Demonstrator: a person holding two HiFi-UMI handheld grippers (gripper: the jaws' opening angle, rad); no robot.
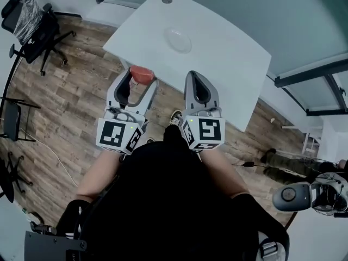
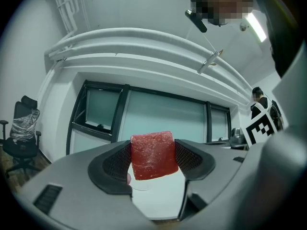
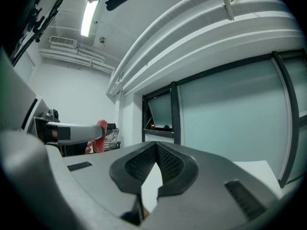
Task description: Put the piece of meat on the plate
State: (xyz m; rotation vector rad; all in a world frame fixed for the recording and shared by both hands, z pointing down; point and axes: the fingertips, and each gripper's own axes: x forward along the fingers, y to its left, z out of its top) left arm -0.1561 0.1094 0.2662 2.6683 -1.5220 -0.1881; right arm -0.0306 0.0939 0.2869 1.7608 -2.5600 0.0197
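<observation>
A red square piece of meat (image 2: 152, 155) sits clamped between the jaws of my left gripper (image 2: 152, 163). In the head view the meat (image 1: 141, 73) pokes out of the left gripper (image 1: 139, 80) at the near edge of the white table (image 1: 217, 64). A clear plate (image 1: 178, 39) lies on the table farther ahead, apart from both grippers. My right gripper (image 1: 198, 91) hangs beside the left one, shut with nothing in it; its jaws (image 3: 154, 164) meet at the tips. The meat (image 3: 101, 135) also shows at the left of the right gripper view.
Black office chairs (image 1: 33, 29) stand on the wooden floor (image 1: 70, 91) to the left. A glass wall with a window (image 2: 100, 111) runs behind the table. Another person's gripper and legs (image 1: 304, 192) show at the lower right.
</observation>
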